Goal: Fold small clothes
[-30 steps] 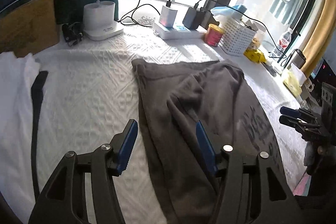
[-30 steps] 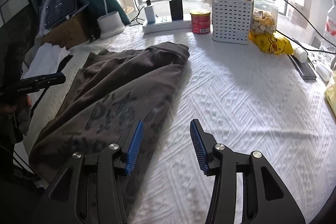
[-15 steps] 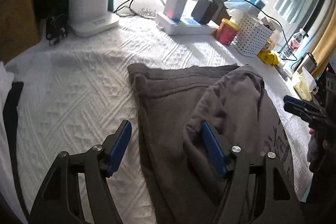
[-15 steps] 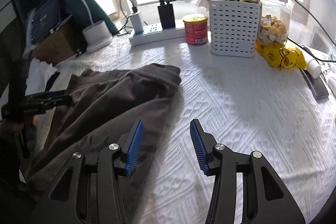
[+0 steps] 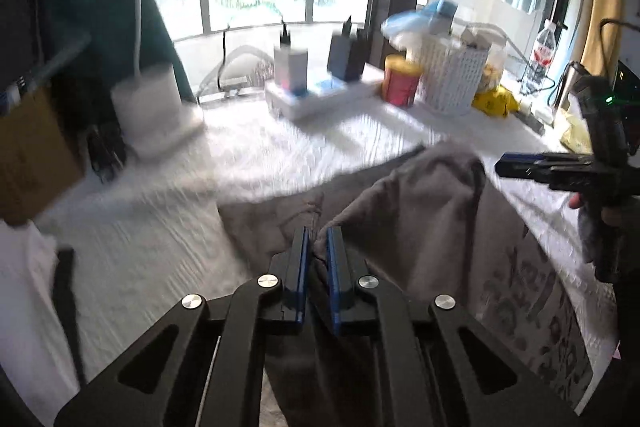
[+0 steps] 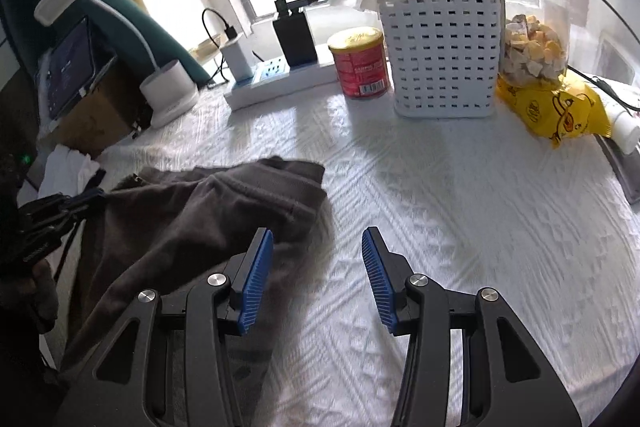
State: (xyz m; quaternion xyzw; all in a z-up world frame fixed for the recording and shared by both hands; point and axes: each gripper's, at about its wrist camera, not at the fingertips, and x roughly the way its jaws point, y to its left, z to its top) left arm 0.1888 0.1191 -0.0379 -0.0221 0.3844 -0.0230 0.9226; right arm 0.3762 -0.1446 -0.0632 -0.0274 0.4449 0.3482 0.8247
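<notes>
Sunlit white bedspread point(image 6: 460, 227) is lying under everything. My left tongs point(image 5: 316, 247) have just been closing and are pinching a fold of the grey garment point(image 5: 420, 227). My right tongs point(image 6: 318, 259) are hanging unclenched and empty beside its far corner, cloth stretching leftward from them.

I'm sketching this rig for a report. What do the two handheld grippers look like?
Both match: the left gripper and right gripper have black angular plastic linkage arms with triangular cut-outs, round silver pivot bolts, and two fingers faced with blue pads, ribbed in the right wrist view. No cables or legible markings show on them.
</notes>
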